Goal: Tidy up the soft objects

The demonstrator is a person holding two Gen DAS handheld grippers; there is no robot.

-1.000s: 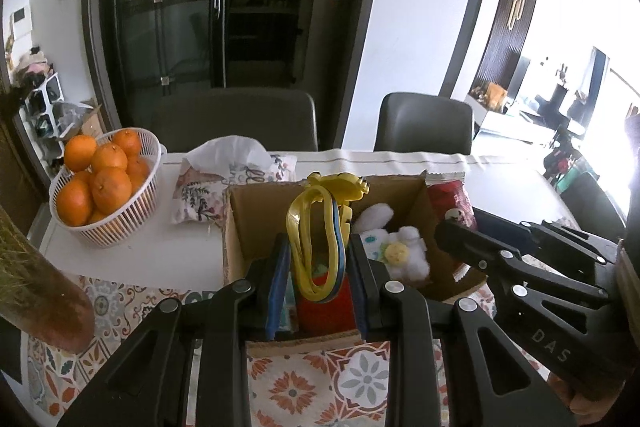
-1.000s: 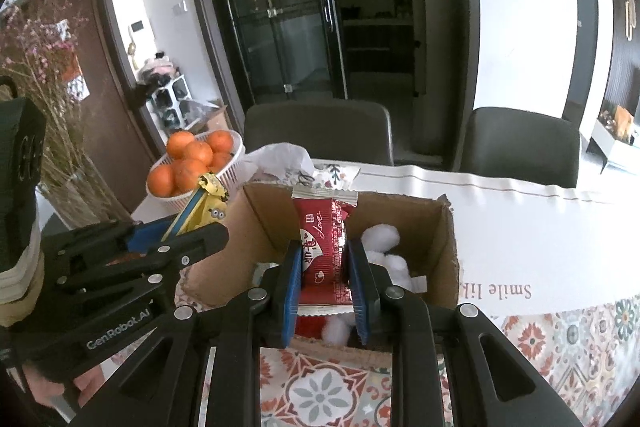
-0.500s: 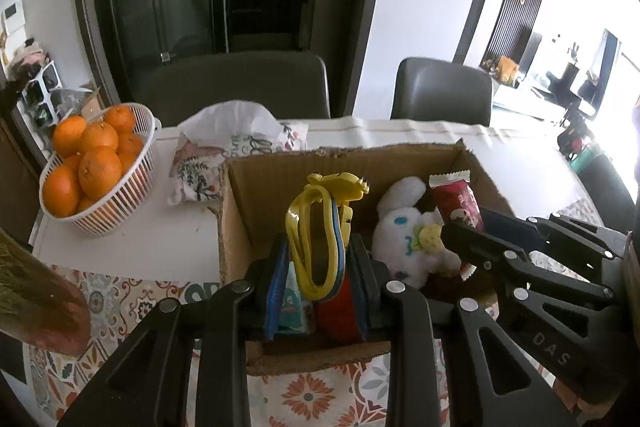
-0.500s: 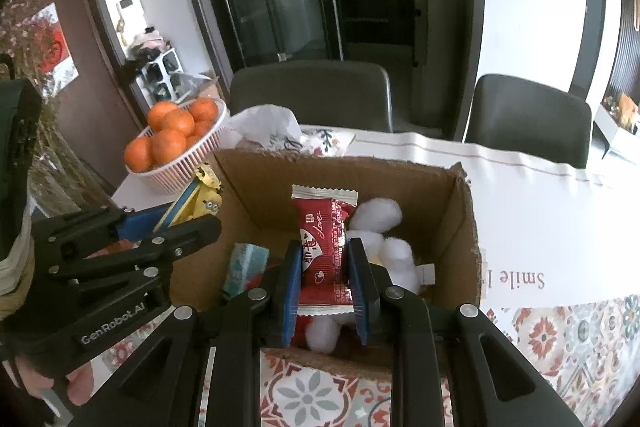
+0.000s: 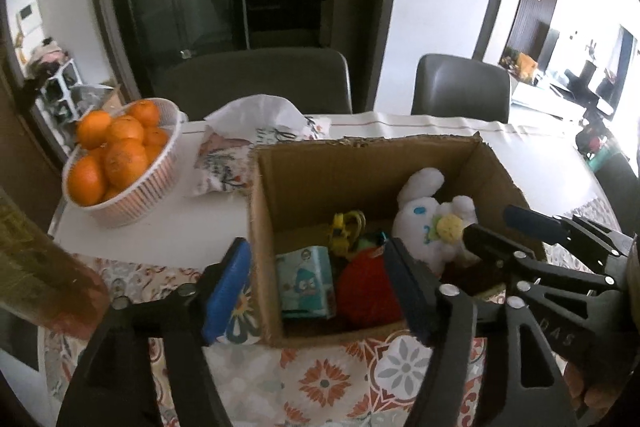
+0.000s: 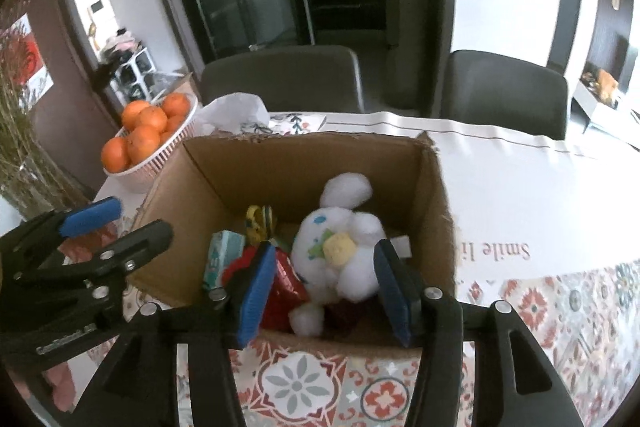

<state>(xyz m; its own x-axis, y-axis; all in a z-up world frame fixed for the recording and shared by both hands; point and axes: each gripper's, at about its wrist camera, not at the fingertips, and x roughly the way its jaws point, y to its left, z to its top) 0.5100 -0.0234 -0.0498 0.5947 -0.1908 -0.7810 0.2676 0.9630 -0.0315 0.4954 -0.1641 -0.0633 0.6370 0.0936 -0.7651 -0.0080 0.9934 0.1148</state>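
In the left wrist view, our left hand-held gripper [image 5: 320, 287] had just spread wide and empty over the cardboard box [image 5: 320, 163], its yellow toy [image 5: 346, 227] dropped inside. In the right wrist view, our right hand-held gripper [image 6: 326, 287] had likewise just parted, its red packet [image 6: 286, 287] lying beside the white plush [image 6: 344, 251], both boxed for tidiness.

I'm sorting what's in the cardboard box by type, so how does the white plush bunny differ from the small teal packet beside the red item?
The white plush bunny is fluffy, rounded and white with a yellow flower on it; the teal packet is flat-sided, boxy and printed with a cartoon figure. The bunny is the larger of the two. The bunny lies toward the box's right side, the packet toward its left wall. Both rest inside the cardboard box, and neither is gripped.
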